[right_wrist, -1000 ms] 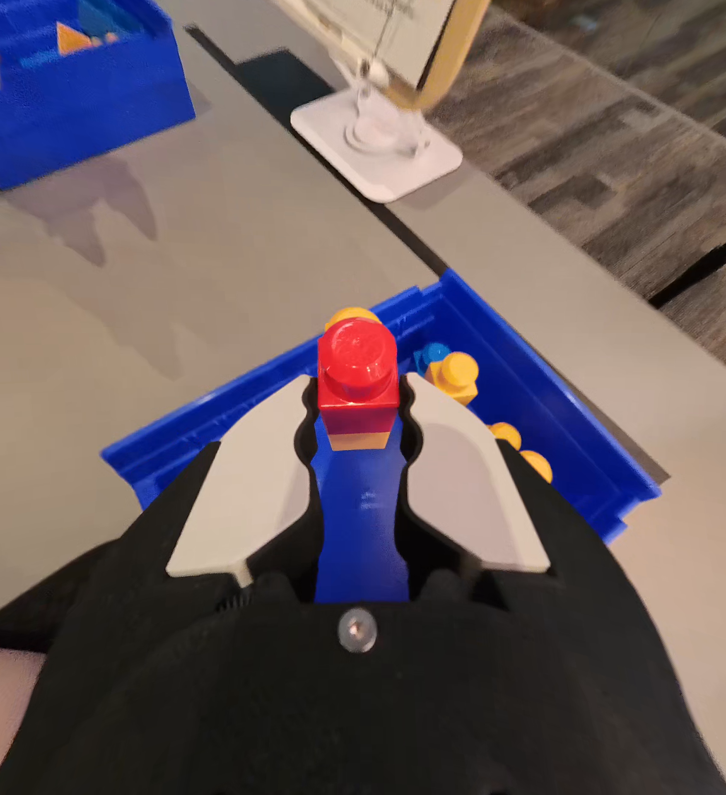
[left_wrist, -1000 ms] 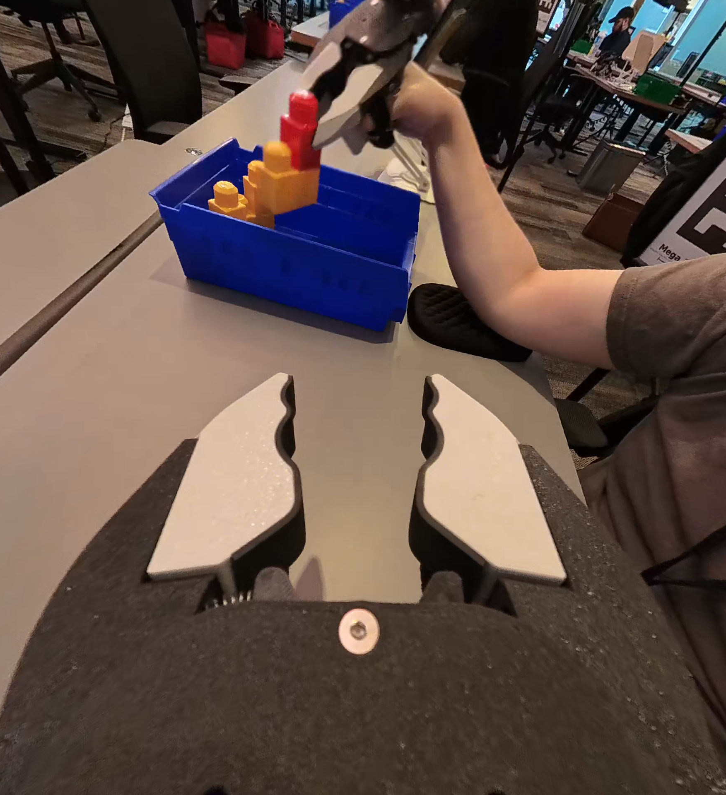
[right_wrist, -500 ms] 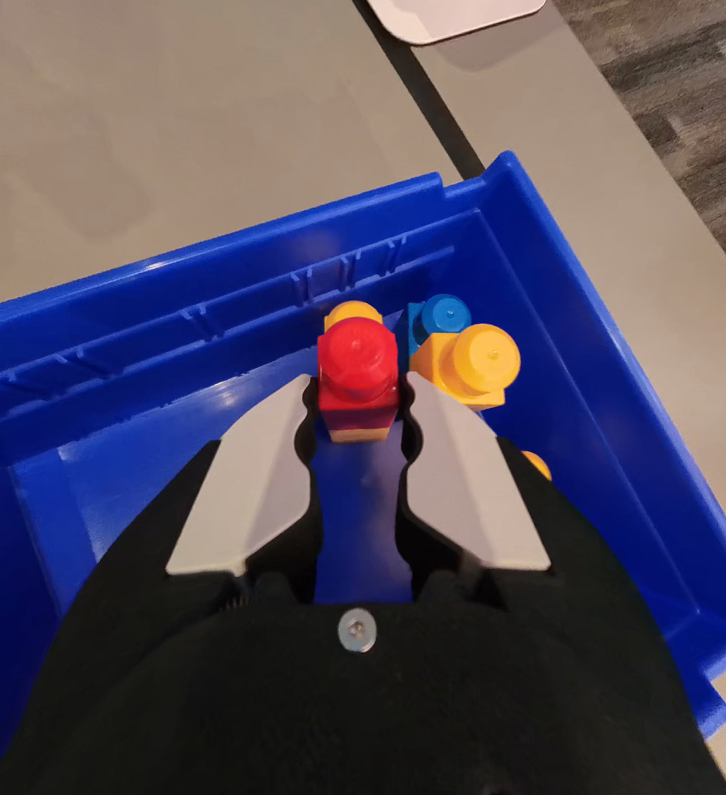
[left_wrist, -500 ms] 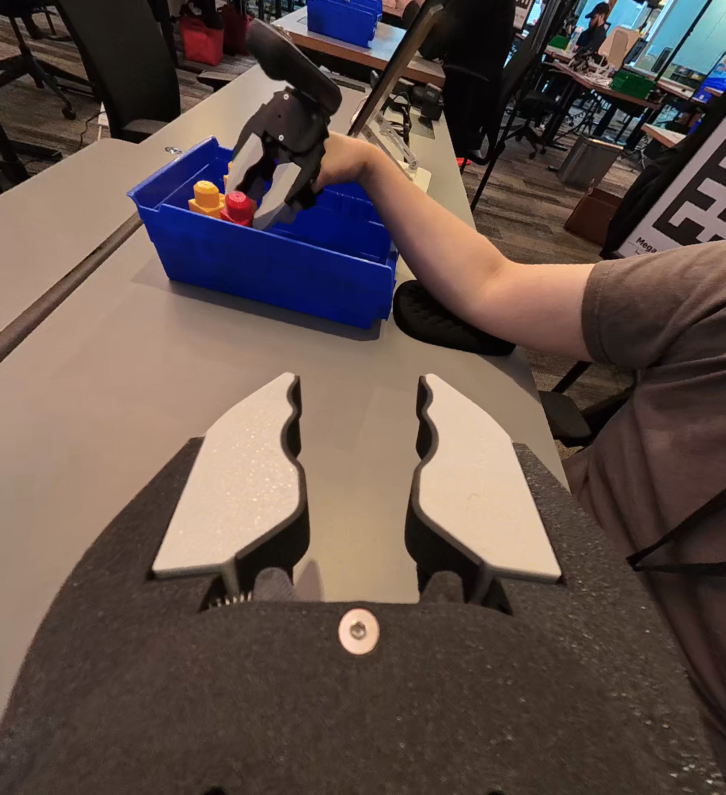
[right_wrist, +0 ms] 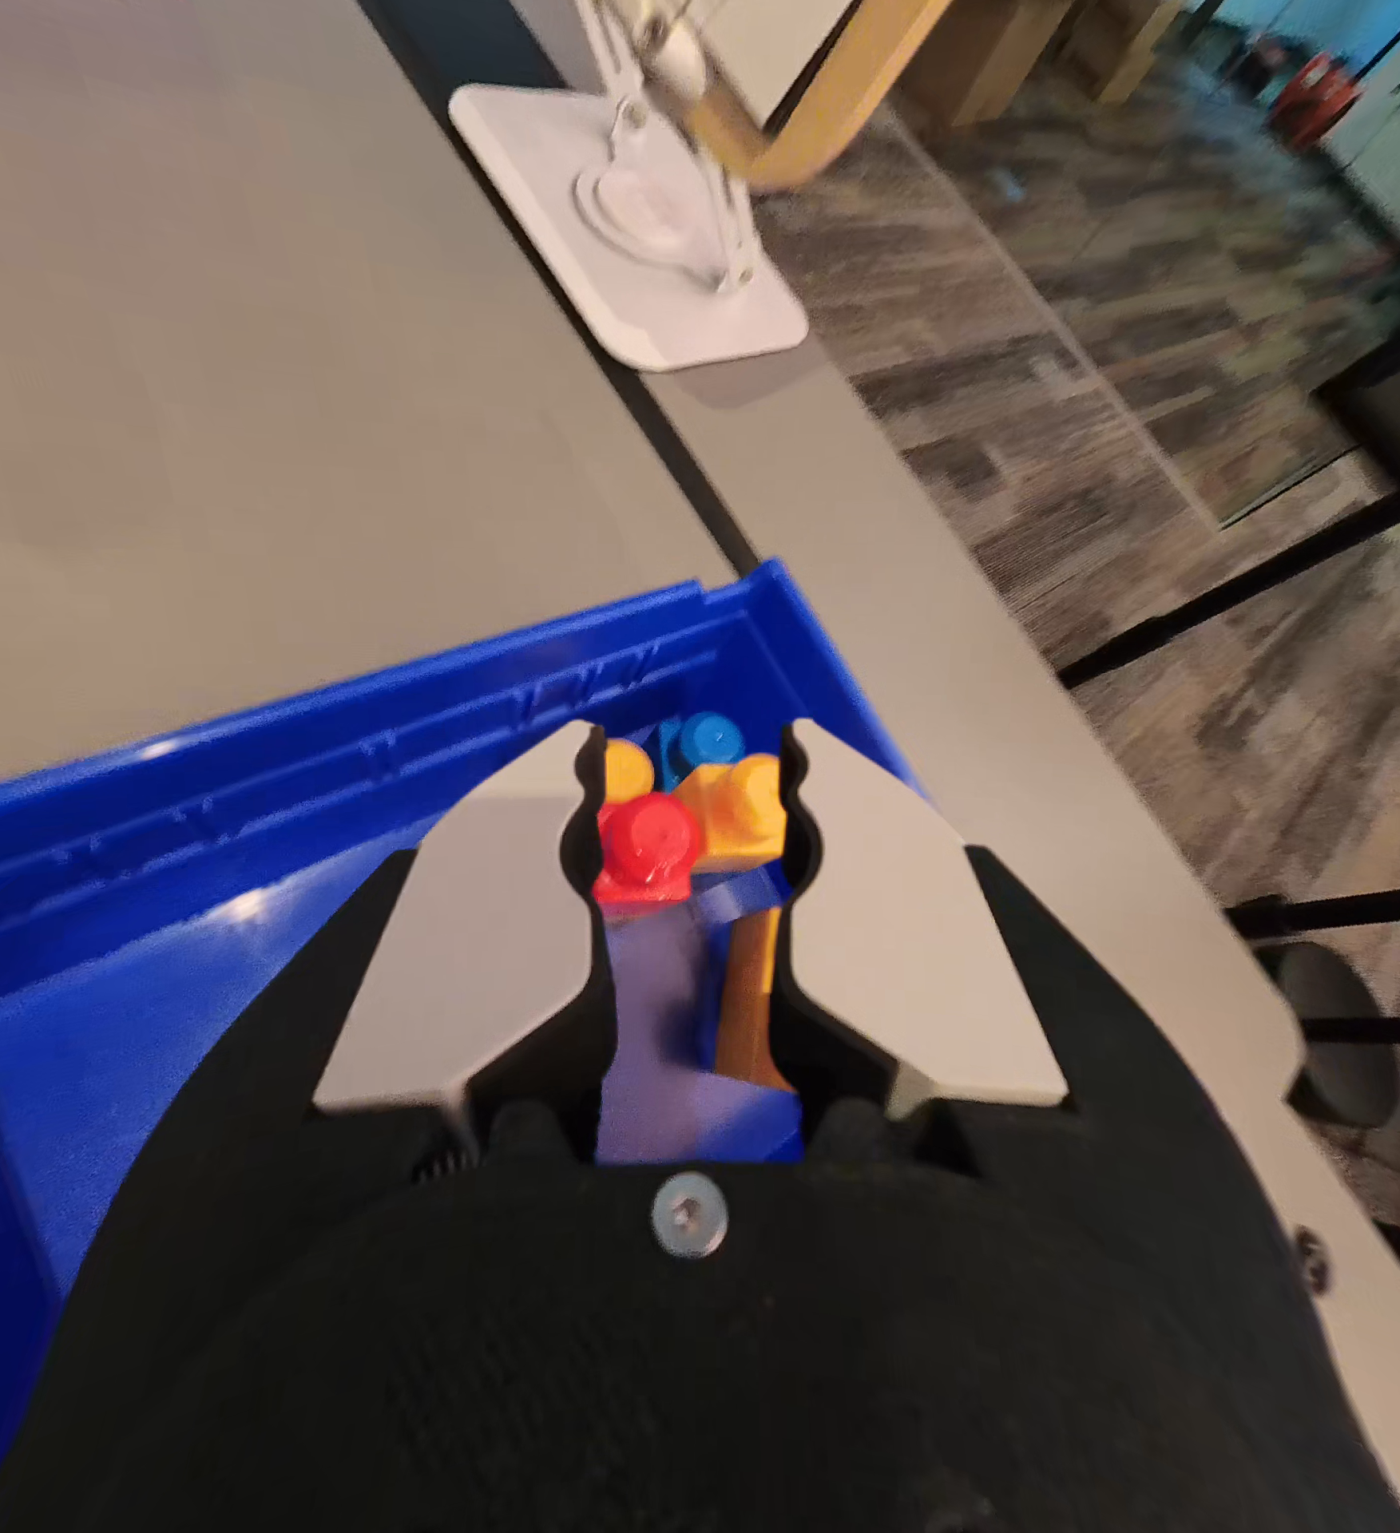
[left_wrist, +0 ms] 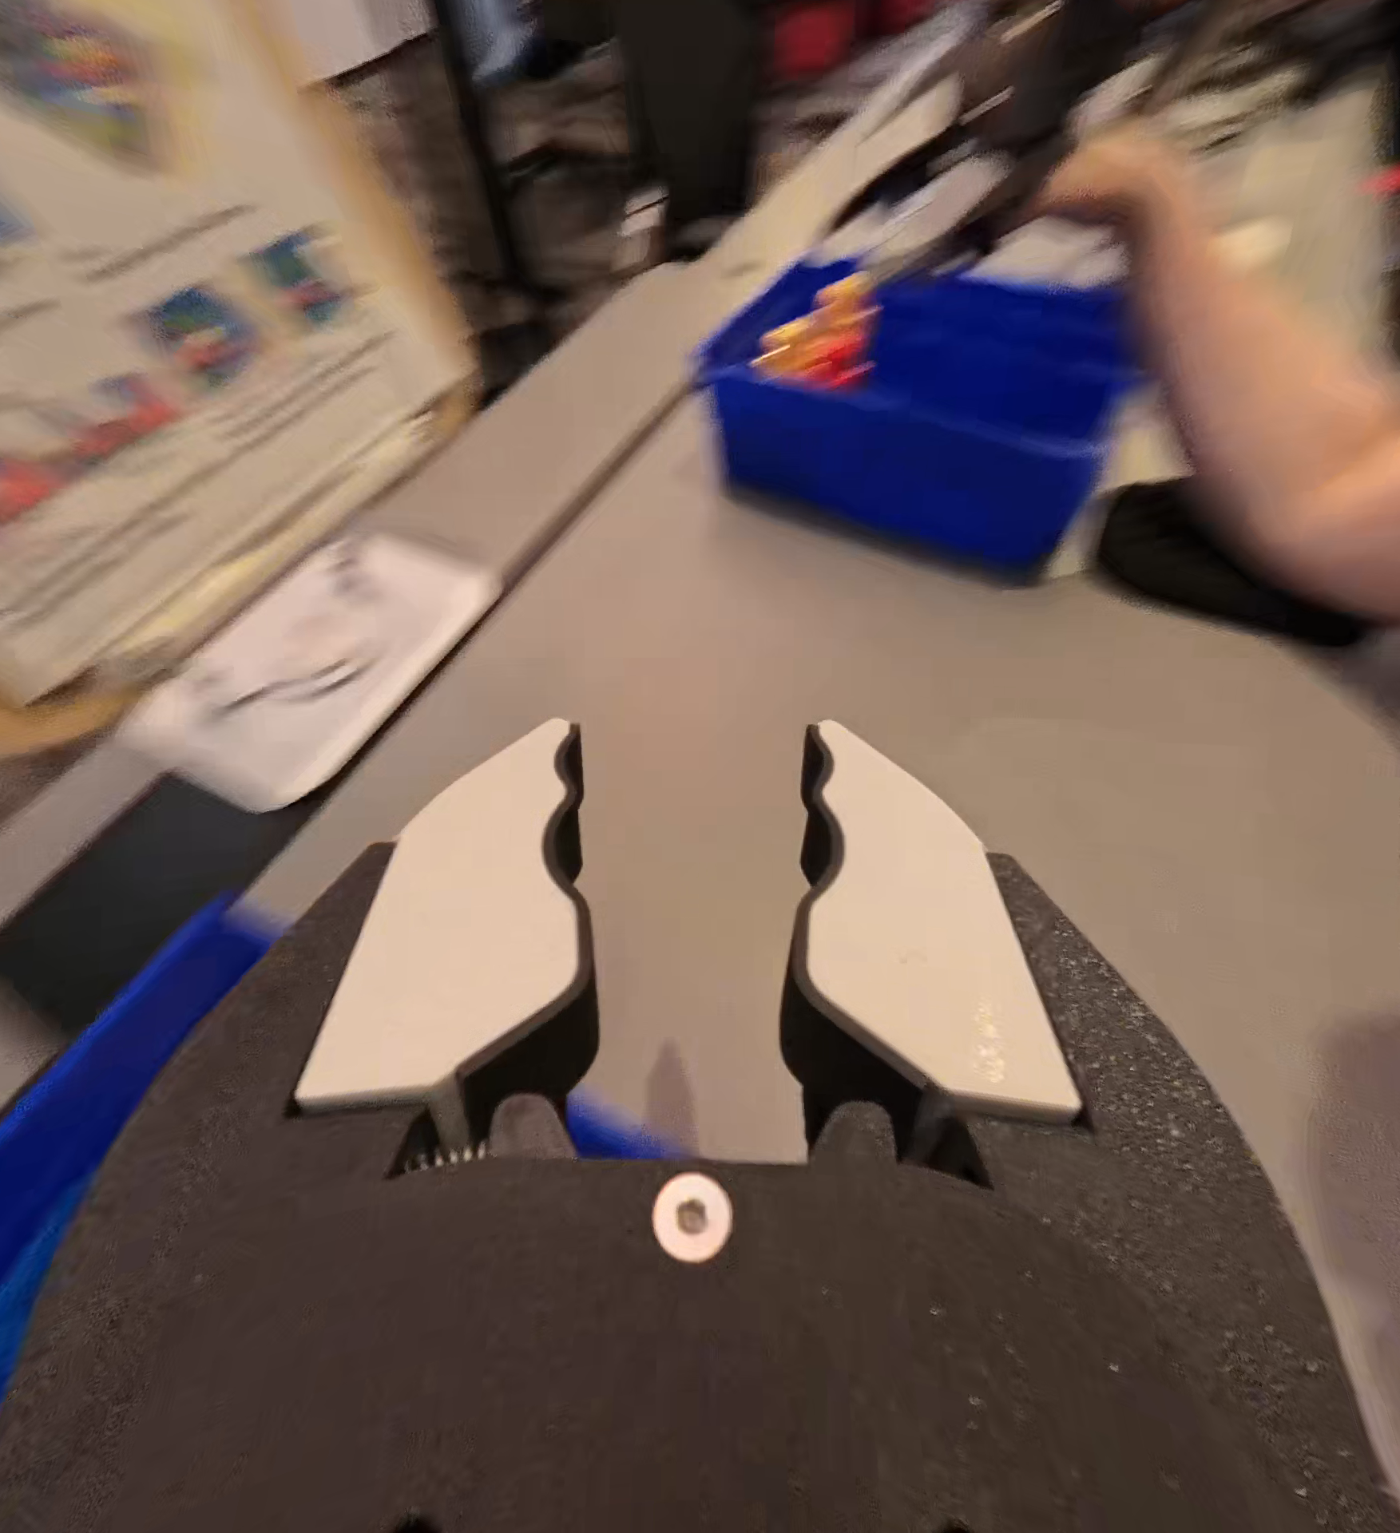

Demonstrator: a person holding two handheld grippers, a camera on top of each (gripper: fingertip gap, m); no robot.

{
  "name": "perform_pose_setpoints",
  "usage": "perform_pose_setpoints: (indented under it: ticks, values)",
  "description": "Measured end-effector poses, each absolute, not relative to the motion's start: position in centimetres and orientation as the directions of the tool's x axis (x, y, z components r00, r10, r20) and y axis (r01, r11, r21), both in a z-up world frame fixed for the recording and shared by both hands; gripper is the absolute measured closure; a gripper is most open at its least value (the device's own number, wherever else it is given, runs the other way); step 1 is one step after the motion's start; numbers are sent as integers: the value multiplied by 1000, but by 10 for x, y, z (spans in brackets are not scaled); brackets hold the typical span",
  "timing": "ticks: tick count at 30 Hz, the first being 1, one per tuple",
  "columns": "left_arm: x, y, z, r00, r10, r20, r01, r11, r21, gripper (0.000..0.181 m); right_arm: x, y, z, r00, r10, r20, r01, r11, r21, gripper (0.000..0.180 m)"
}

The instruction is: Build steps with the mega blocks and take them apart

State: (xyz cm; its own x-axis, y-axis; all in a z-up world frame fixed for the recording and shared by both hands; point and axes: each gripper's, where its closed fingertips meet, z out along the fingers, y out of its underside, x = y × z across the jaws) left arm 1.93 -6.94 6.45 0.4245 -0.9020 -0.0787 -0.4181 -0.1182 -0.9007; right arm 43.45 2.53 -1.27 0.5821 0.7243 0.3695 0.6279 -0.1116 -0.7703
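Item 1, right gripper (right_wrist: 688, 742): fingers spread, nothing between them. Half a second ago they pinched the red block (right_wrist: 642, 846); it now sits free in the far corner of the blue bin (right_wrist: 281, 747), a gap showing on its right side, its left edge close to the left finger. The gripper hangs above the bin, tips over the block cluster.

Item 2, red block: one stud, facing up toward the camera, so its long axis runs roughly vertical, tilted slightly. It rests among the other blocks, touching or just beside them.

Item 3, neighbouring blocks: a yellow block (right_wrist: 742, 809) just right of the red one, stud up; a blue block (right_wrist: 704, 738) behind it; another yellow stud (right_wrist: 626, 767) behind the red. An orange-brown piece (right_wrist: 750, 995) lies along the bin floor, long axis running toward the gripper.

Item 4, left gripper (left_wrist: 692, 734): fingers apart, holding nothing, as before. Its view has swung leftward since the earlier frame and is heavily blurred; it hovers over the grey table (left_wrist: 846, 664). The bin with the blocks stands far off to the right, with the right gripper and the person's forearm (left_wrist: 1294, 464) over it.

Item 5, second blue bin (left_wrist: 57, 1120): newly showing at the lower left of the left wrist view, under the gripper body.

Item 6, printed board (left_wrist: 140, 332) on a white stand base (right_wrist: 638, 224): on the table beyond the bin.
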Motion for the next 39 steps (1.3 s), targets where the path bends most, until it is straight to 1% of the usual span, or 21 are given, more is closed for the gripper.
perform_pose_setpoints:
  ticks: [2, 4, 6, 8, 10, 12, 14, 17, 20, 23, 25, 27, 29, 31, 33, 36, 38, 39]
  values:
    - [-42, -44, 55, 616, -760, -207, -515, -189, -836, 128, 427, 26, 6, 596, 696, 401, 616, -75, -784, 139]
    - [-92, -36, 36, 692, -668, -274, -585, -296, -755, 129, 417, 23, 15, 589, 698, 406, 613, -58, -788, 139]
    - [-128, -30, 14, 735, -616, -282, -602, -403, -690, 129, 407, 21, 17, 572, 702, 424, 635, -53, -770, 139]
    - [-152, -24, -7, 783, -576, -234, -567, -507, -649, 131, 397, 21, 16, 545, 707, 451, 670, -44, -741, 139]
    - [-171, -12, -24, 806, -539, -244, -558, -556, -616, 130, 386, 20, 11, 514, 722, 463, 698, -39, -715, 139]
    - [-182, -4, -43, 795, -536, -284, -590, -575, -567, 126, 377, 20, 5, 483, 739, 470, 723, -33, -690, 139]
    - [-184, -1, -61, 756, -573, -317, -644, -567, -513, 117, 370, 21, -1, 461, 750, 474, 738, -28, -674, 139]
    - [-190, 12, -75, 672, -584, -455, -740, -500, -451, 117, 364, 21, -7, 449, 767, 459, 743, -35, -669, 139]
    - [-190, 20, -88, 659, -588, -469, -752, -501, -428, 116, 363, 20, -9, 447, 776, 445, 737, -38, -675, 139]
    - [-189, 25, -99, 650, -597, -469, -759, -497, -420, 121, 364, 20, -9, 453, 781, 431, 726, -42, -686, 139]
    - [-189, 29, -105, 639, -596, -486, -769, -488, -413, 127, 365, 20, -10, 456, 786, 418, 719, -49, -693, 139]
    - [-189, 33, -108, 617, -596, -515, -787, -472, -397, 138, 365, 21, -13, 456, 792, 407, 719, -58, -693, 139]
    - [-187, 33, -109, 613, -600, -515, -790, -474, -389, 140, 366, 22, -13, 455, 788, 413, 725, -59, -686, 139]
    - [-187, 31, -101, 636, -594, -492, -772, -490, -405, 140, 363, 22, -11, 455, 787, 416, 721, -52, -691, 139]
    - [-181, 30, -76, 676, -557, -482, -735, -465, -494, 141, 356, 21, -5, 455, 788, 415, 707, -36, -707, 140]
    - [-149, 22, -14, 753, -534, -384, -607, -341, -718, 141, 330, 19, 11, 462, 788, 407, 658, 2, -753, 140]
    - [-102, 6, 35, 757, -618, -213, -424, -216, -880, 141, 296, 13, 27, 454, 812, 367, 579, 45, -814, 140]
    - [-72, -7, 59, 709, -698, -100, -294, -165, -941, 141, 274, 5, 35, 432, 838, 333, 523, 68, -850, 139]
